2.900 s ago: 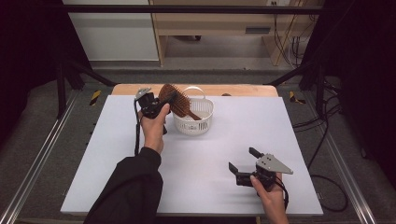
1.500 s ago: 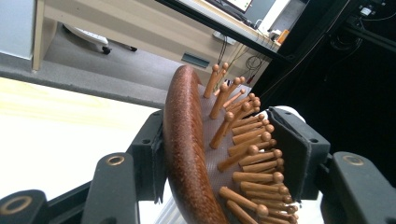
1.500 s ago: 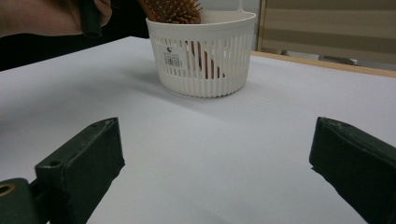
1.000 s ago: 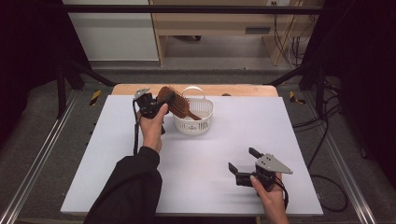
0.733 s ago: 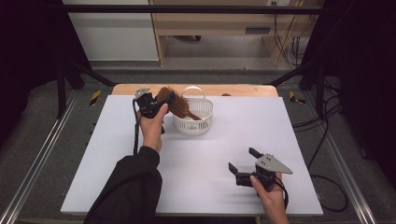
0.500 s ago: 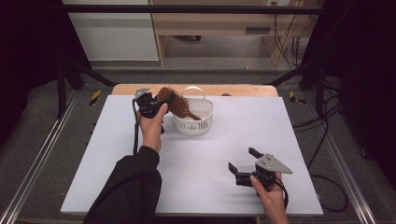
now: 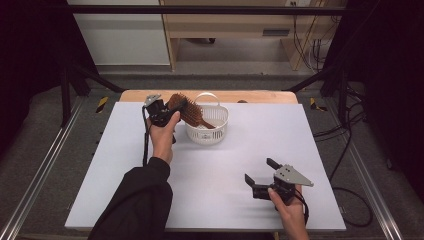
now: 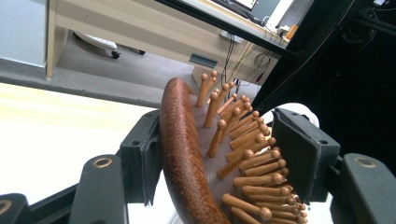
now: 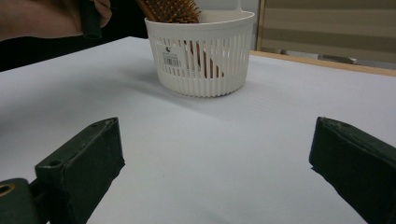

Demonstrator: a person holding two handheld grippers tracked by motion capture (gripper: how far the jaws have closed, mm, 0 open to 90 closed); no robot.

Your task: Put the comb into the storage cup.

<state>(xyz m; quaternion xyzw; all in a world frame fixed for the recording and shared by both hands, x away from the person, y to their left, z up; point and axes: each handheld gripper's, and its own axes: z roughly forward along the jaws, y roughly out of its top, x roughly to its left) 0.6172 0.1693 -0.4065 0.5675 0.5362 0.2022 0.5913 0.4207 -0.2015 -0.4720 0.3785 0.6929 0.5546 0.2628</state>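
1. Hairbrush stands handle-down in the white basket at the far side of the worktop; the head sticks out over the rim on my left, tilted, because the basket is too shallow to take its length.
2. Left tool brackets the brush head. In the left gripper view the wooden back lies against one pad; the other pad sits at the bristle tips, and I can't tell if it presses.
3. Its jaws have just been opening with the head between them. My read: I'm letting go and the basket takes the weight.
4. Left forearm reaches forward from the near edge, wrist raised, tool roughly level above the rim.
5. Right tool is spread wide with nothing in it, resting low on the near right of the worktop, pointed towards the basket, well apart from it.
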